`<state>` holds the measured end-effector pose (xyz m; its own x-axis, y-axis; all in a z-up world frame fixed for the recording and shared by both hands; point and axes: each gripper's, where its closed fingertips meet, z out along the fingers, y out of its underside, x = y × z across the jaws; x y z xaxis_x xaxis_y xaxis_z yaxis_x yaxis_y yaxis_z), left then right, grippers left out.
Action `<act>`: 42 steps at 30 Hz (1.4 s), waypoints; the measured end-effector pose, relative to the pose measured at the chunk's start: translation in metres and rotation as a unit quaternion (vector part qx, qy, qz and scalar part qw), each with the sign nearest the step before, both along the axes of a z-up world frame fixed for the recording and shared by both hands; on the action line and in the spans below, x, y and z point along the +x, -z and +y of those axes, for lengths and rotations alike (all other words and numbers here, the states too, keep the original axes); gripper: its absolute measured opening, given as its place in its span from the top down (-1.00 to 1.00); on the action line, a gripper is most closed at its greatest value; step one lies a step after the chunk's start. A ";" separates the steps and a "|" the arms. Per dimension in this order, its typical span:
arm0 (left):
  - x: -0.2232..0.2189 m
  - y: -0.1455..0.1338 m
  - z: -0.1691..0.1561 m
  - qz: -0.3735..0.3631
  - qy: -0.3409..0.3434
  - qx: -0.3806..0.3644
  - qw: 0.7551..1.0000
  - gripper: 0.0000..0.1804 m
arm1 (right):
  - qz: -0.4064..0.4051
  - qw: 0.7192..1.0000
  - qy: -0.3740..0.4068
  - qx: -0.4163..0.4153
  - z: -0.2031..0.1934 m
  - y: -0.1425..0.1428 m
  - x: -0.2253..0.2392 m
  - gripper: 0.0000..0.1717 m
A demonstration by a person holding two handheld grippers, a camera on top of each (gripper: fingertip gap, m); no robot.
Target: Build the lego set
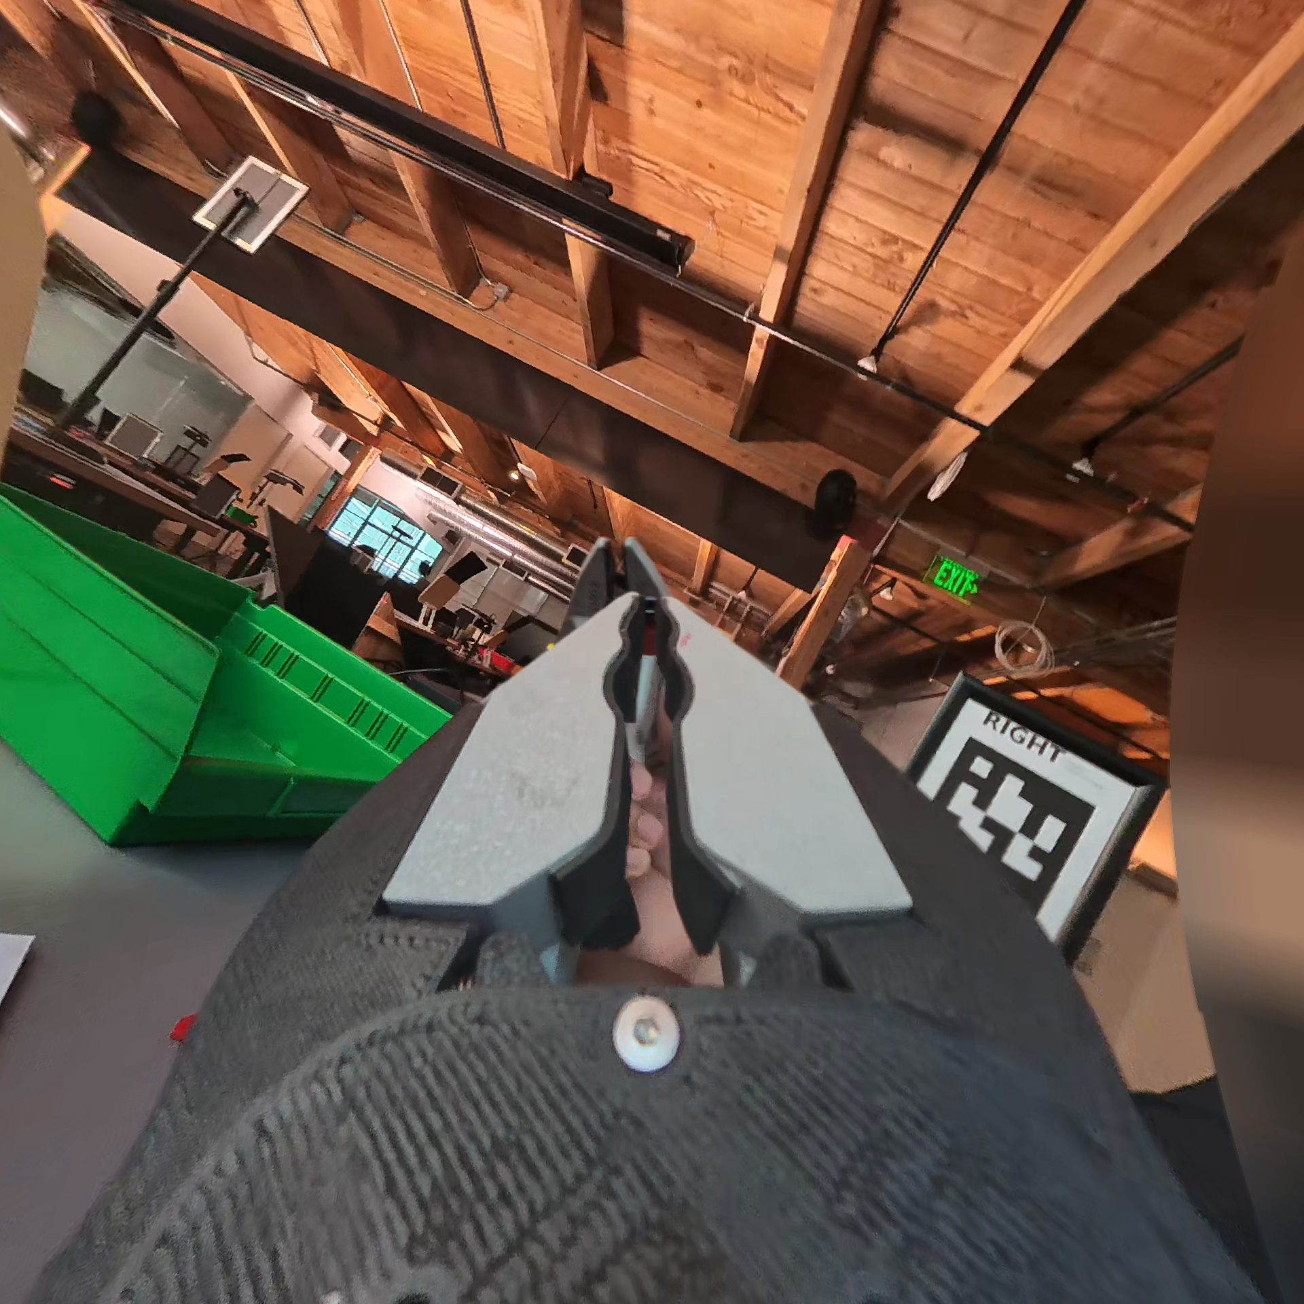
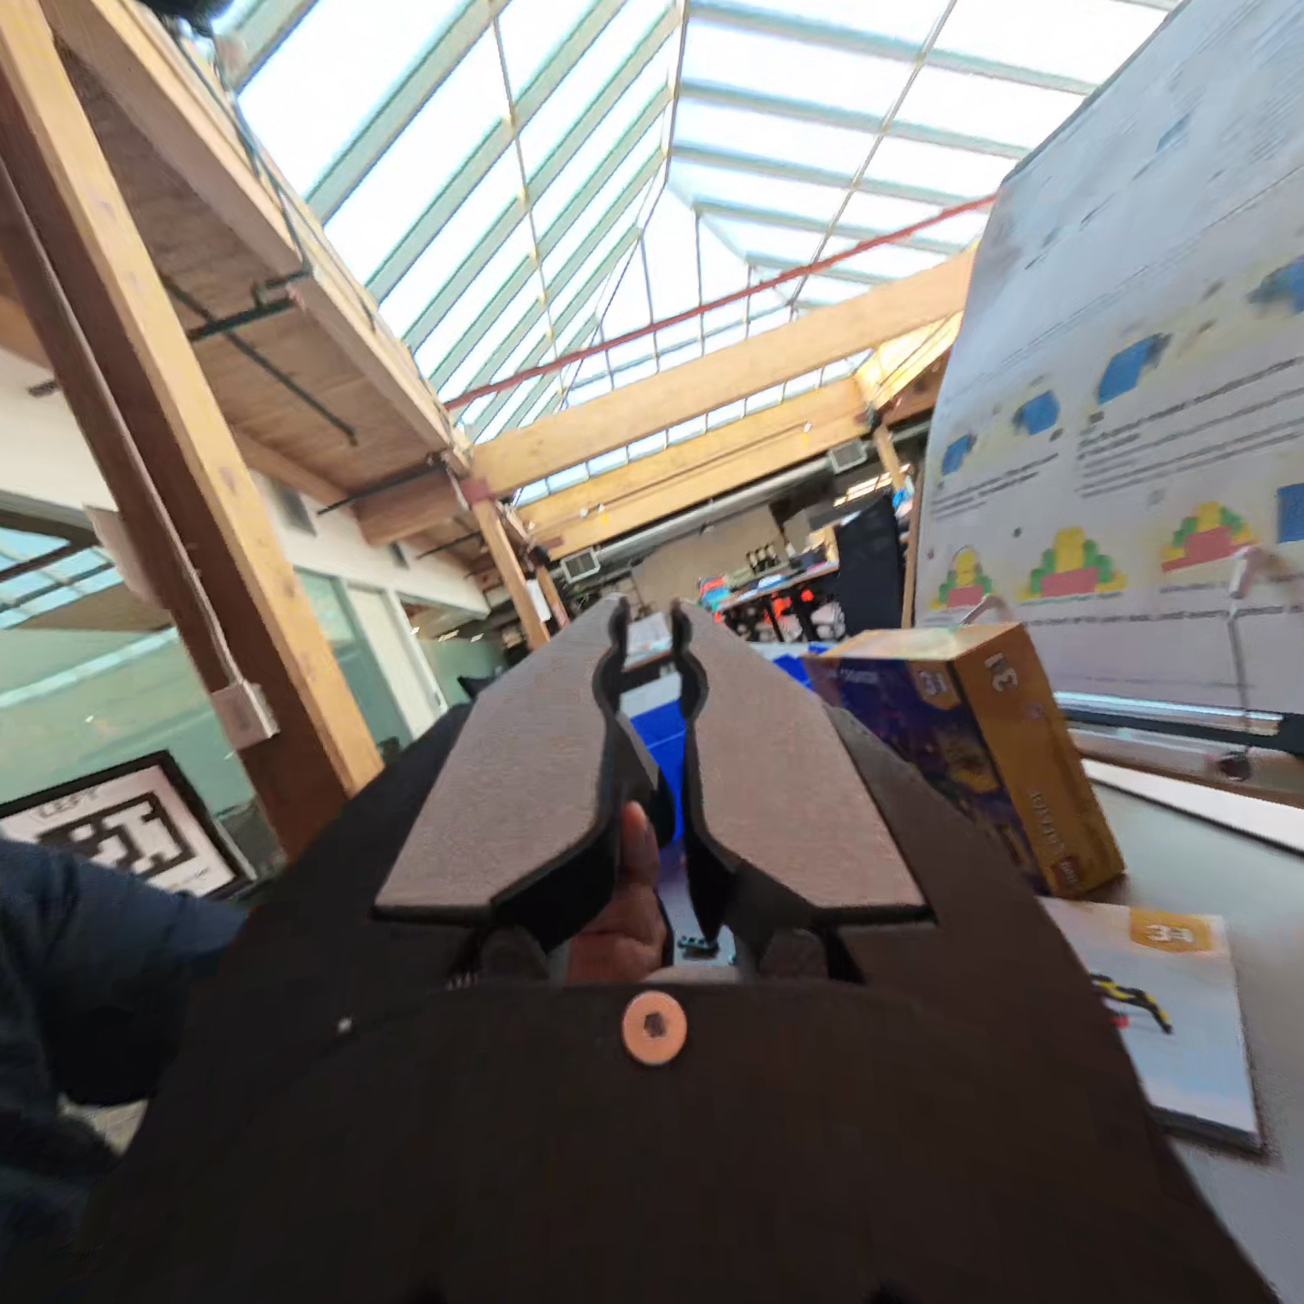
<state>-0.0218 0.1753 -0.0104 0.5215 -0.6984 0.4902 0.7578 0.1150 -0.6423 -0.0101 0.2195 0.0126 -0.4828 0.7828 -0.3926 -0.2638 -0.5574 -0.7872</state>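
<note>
Gripping a slim white pen-like stick with a dark red band (image 1: 648, 670), the left gripper (image 1: 646, 621) is clenched on it, tilted up at the wooden ceiling; green plastic bins (image 1: 176, 705) and a lit green sign (image 1: 954, 578) show only there; the right gripper (image 2: 649, 628) is slightly parted with nothing between; a gold-and-purple printed box (image 2: 988, 741), booklet (image 2: 1171, 1016) and blue bin (image 2: 653, 734) show only on its side.

Grey table (image 1: 106, 938) under me. On my left side it carries a green plastic bin (image 1: 141, 705), w/ a white sheet corner (image 1: 10, 960) and a small red bit (image 1: 183, 1027) nearer me. On my right side the table (image 2: 1192, 832) carries a yellow-and-purple box (image 2: 988, 748) lying tilted, and a white booklet (image 2: 1164, 1023) flat just beside it, closer to me.
</note>
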 end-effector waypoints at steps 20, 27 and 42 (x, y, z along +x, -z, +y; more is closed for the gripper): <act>0.000 -0.009 -0.010 0.058 -0.016 0.028 0.998 1.00 | -0.063 0.986 -0.083 0.127 -0.054 0.016 -0.012 0.84; 0.003 -0.007 -0.008 0.069 -0.020 0.025 0.997 1.00 | -0.065 0.986 -0.089 0.123 -0.054 0.017 -0.012 0.94; -0.003 -0.010 -0.010 0.047 -0.037 0.034 0.998 0.99 | -0.055 0.991 -0.059 0.109 -0.058 0.015 -0.017 0.95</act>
